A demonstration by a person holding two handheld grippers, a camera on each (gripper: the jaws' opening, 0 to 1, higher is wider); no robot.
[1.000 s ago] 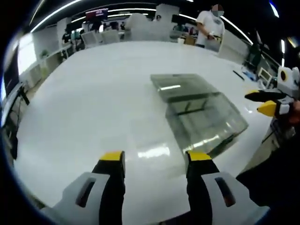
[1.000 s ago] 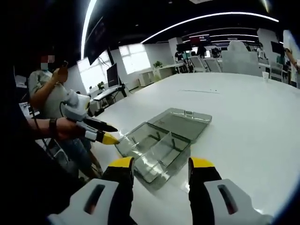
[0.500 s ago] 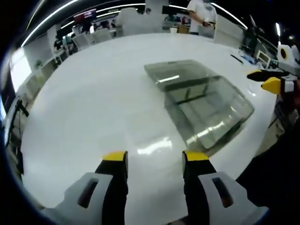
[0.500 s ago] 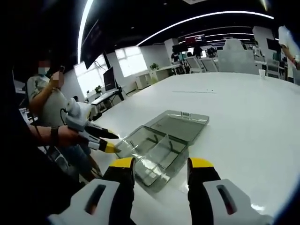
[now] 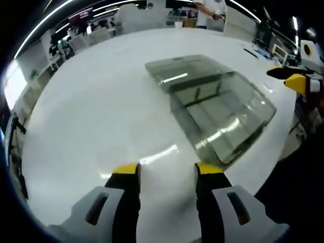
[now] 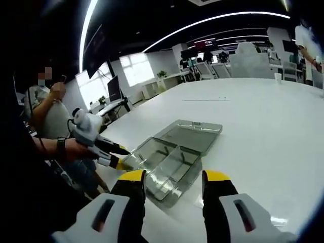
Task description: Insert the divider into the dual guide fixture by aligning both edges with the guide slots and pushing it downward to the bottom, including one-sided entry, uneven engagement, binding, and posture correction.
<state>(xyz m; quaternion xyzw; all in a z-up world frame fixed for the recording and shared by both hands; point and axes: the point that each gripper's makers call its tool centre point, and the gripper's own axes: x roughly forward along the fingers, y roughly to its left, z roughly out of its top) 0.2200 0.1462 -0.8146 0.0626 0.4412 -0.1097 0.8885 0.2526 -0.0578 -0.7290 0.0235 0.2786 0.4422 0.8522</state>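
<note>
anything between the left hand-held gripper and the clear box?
Nothing: in the left gripper view, bare white table lies between the left hand-held gripper and the clear box.

Your left gripper has dropped toward the box's near-left corner

In the right gripper view, your left gripper [image 6: 121, 157] has slid down and right from mid-left of the frame, its yellow tips now at the clear box [image 6: 169, 159] corner. In the left gripper view the box [image 5: 217, 114] sits higher and larger, and your right gripper [image 5: 288, 78] has risen toward the upper right edge.
</note>
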